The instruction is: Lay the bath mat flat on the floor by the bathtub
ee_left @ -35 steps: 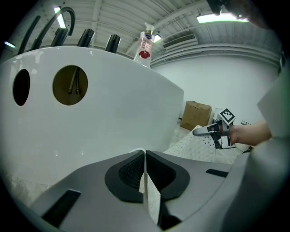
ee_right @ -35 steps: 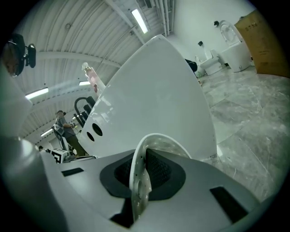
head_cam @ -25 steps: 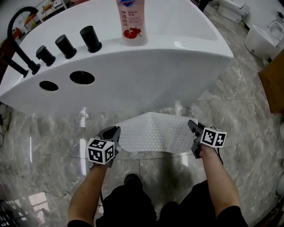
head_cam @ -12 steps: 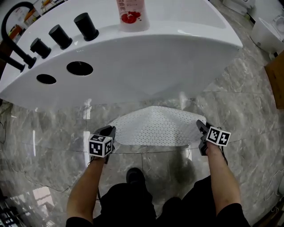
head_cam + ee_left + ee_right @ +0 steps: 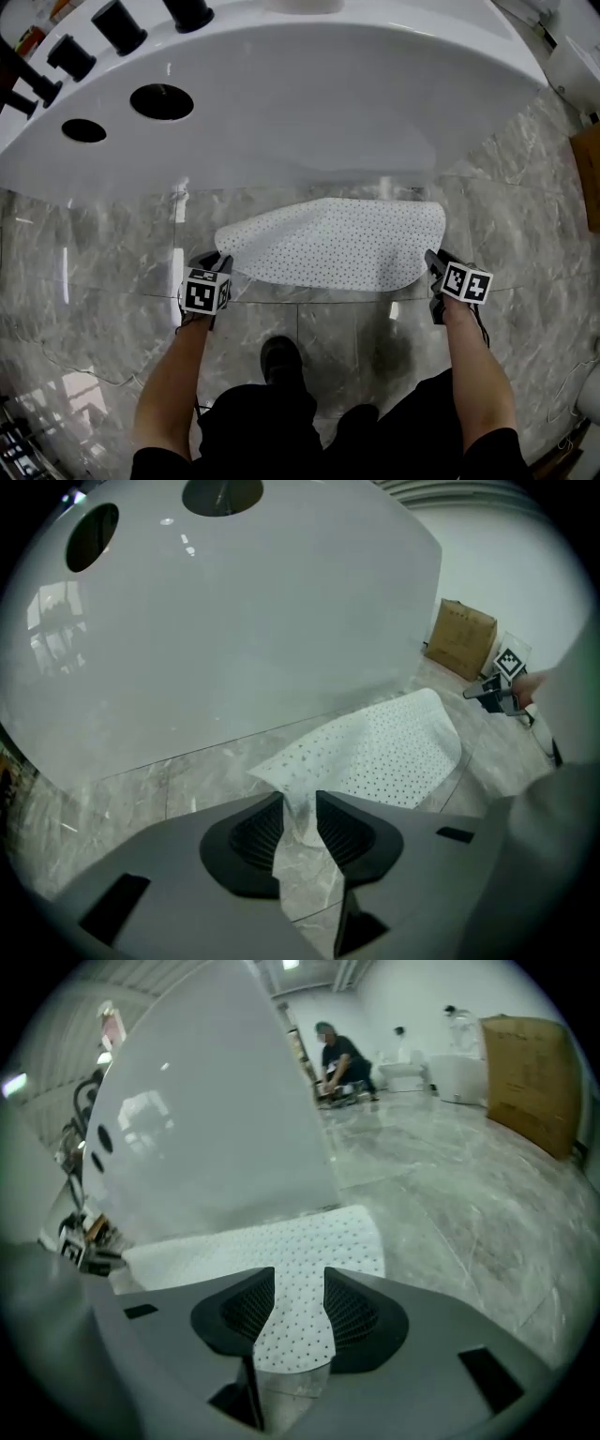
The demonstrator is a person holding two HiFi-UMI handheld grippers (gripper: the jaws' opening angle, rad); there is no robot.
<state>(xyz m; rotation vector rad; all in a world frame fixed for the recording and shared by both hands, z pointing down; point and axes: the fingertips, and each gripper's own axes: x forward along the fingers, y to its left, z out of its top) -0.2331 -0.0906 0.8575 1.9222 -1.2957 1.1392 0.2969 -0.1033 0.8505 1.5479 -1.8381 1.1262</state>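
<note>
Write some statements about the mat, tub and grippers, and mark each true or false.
The mat is on the floor beside the tub. True.
The mat has no holes. False: small holes dot it.
Both grippers are shut tight on the mat. False: the left gripper and the right gripper have just been opening; each one's jaws stand apart with a bit of mat between.
A cardboard box stands on the floor. True.
The tub is black. False: it is white.
</note>
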